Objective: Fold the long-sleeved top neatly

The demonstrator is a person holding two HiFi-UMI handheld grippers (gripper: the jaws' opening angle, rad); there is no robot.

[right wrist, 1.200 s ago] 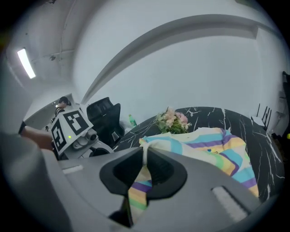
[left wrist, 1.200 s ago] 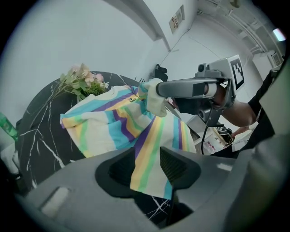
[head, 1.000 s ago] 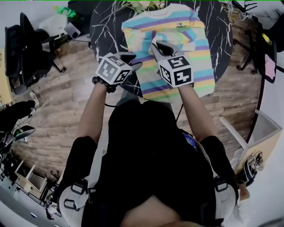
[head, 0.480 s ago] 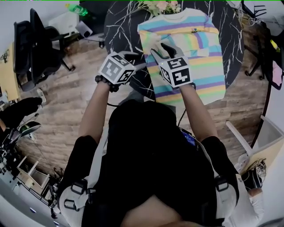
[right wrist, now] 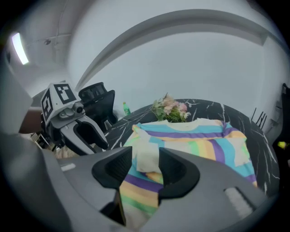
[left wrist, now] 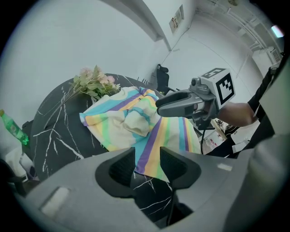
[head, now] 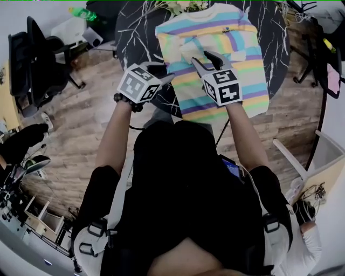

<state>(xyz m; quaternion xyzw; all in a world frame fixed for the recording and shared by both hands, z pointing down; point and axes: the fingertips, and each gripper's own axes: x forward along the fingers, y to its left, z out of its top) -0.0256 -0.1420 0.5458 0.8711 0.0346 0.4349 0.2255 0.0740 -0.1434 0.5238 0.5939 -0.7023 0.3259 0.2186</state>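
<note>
Striped top lies flat on black marble table, neck toward far rim, one sleeve folded across chest. Right gripper over top's left part, tips near folded sleeve. Its jaws have just been opening and now stand well apart, nothing clamped, cloth seen through gap. Left gripper just beside it, over table left of top, jaws partly apart, empty. Flowers at far rim. Wood floor, office chair and green bottle off to left.
</note>
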